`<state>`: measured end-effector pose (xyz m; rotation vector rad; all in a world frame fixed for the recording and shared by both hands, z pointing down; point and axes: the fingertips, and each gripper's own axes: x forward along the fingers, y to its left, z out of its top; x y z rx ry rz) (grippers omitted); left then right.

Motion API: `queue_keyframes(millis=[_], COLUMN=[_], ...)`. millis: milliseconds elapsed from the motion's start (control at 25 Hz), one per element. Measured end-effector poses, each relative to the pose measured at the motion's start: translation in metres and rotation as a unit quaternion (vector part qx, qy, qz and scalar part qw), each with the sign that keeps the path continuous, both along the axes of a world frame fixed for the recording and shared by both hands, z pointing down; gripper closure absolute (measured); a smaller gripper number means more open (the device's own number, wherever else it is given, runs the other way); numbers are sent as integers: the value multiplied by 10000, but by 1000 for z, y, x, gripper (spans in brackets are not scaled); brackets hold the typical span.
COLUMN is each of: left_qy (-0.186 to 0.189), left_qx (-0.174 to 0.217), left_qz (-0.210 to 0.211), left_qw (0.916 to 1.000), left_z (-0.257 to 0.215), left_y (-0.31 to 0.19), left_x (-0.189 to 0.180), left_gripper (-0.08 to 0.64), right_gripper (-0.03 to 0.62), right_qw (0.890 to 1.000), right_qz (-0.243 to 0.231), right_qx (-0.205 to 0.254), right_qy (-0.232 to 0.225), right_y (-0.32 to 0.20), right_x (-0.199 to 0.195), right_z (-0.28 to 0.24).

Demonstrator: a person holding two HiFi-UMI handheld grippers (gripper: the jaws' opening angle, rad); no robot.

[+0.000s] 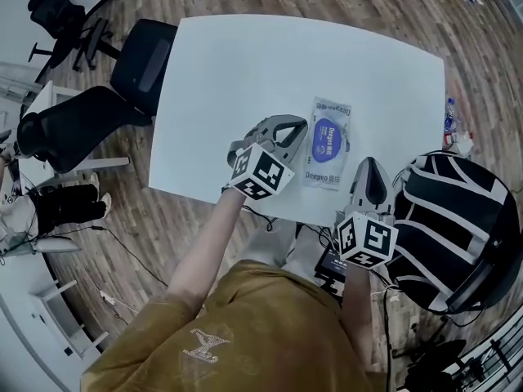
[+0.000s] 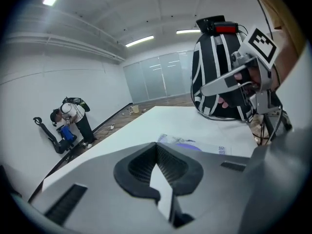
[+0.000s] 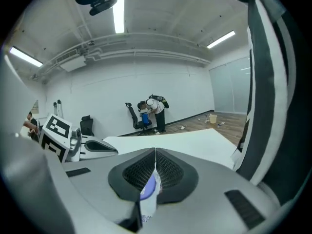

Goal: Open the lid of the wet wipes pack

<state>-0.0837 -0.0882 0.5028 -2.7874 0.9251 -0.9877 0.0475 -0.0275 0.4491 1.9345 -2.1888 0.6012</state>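
The wet wipes pack (image 1: 329,167) lies flat on the white table (image 1: 245,72) near its front edge, with a purple oval lid (image 1: 325,140) that is down. My left gripper (image 1: 296,124) hovers just left of the pack with its jaws shut and nothing in them. My right gripper (image 1: 368,162) sits at the pack's front right corner, also shut and empty. In the left gripper view the pack (image 2: 181,141) lies just beyond the closed tips (image 2: 157,145). In the right gripper view a strip of the pack (image 3: 148,193) shows through the slit below the closed tips (image 3: 155,151).
Black office chairs (image 1: 122,80) stand left of the table. A black-and-white striped rounded object (image 1: 449,219) sits close to my right gripper. A bottle (image 1: 451,114) stands on the floor at the right. A person (image 3: 155,108) bends over by the far wall.
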Motion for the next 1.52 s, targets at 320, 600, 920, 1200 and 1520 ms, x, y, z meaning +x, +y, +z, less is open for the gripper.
queue_keyframes(millis=[320,600,920,1200,1520], left_qy=[-623,-934,-1279,-1436,-1450], left_qx=[-767,-1129,-1382,-1418,-1396], left_qz=[801,1212,1473,1673,1889], left_qw=[9919,9818,9710,9650,9612], left_z=[45,68,88,94,95], left_y=[13,21,27,26,27], left_x=[9,16,14,15,17], left_gripper=[554,554,554,554,554], right_gripper=[584,584,584,584,584], right_qw=[9960,9893,9651,9571,9489], right_qz=[-335,-893,-1930,-2062,-2182], right_qx=[-829,-1137,-1638,-1903,-2189], right_qy=[-74,208,677,720,637], right_y=[-10,-9,5,16,20], right_x=[-21,-32,-49,-55,-58], right_z=[65,88,114,131,149])
